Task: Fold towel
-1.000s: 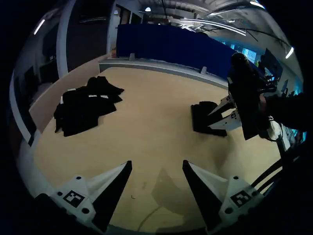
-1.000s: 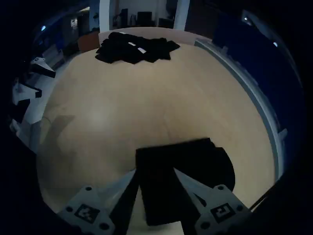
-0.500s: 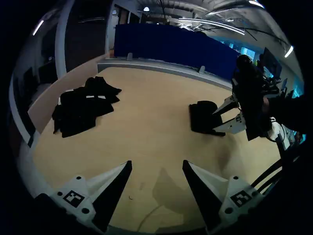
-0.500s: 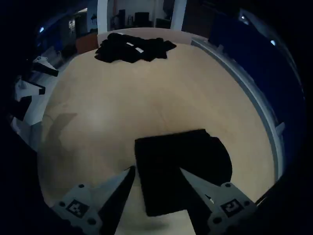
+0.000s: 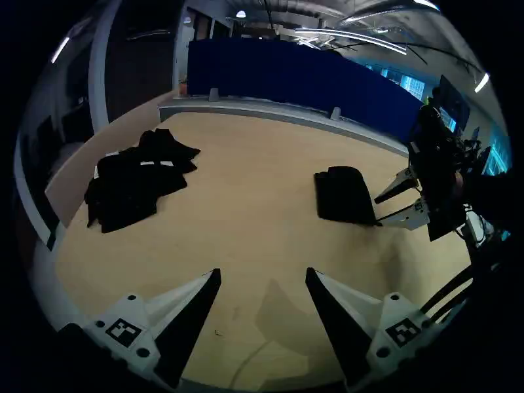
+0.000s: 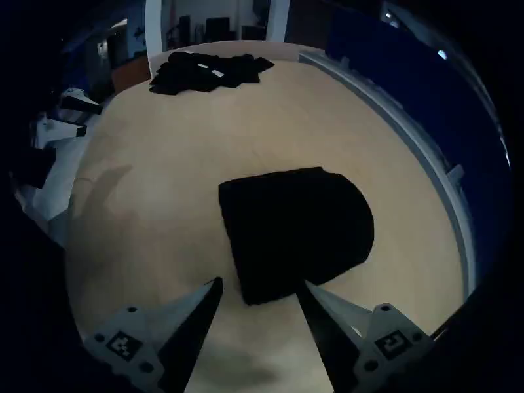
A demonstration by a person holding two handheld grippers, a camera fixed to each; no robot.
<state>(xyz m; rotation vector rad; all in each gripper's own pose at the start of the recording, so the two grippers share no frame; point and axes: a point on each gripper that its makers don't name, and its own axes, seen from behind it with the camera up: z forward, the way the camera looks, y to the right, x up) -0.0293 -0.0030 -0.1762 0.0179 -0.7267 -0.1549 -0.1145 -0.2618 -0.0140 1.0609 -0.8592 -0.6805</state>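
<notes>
Toward the left of the table (image 5: 262, 196) a heap of dark towels (image 5: 134, 177) is waiting, the left gripper (image 5: 262, 270) is hovering with fingers spread, and the folded towel (image 5: 342, 195) is lying flat, apparently finished, ahead of the right gripper (image 5: 378, 213), its fingers spread and empty.

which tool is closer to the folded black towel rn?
Right. The right tool is open at the near edge of the folded towel; the left tool hangs open well away across the table.
</notes>
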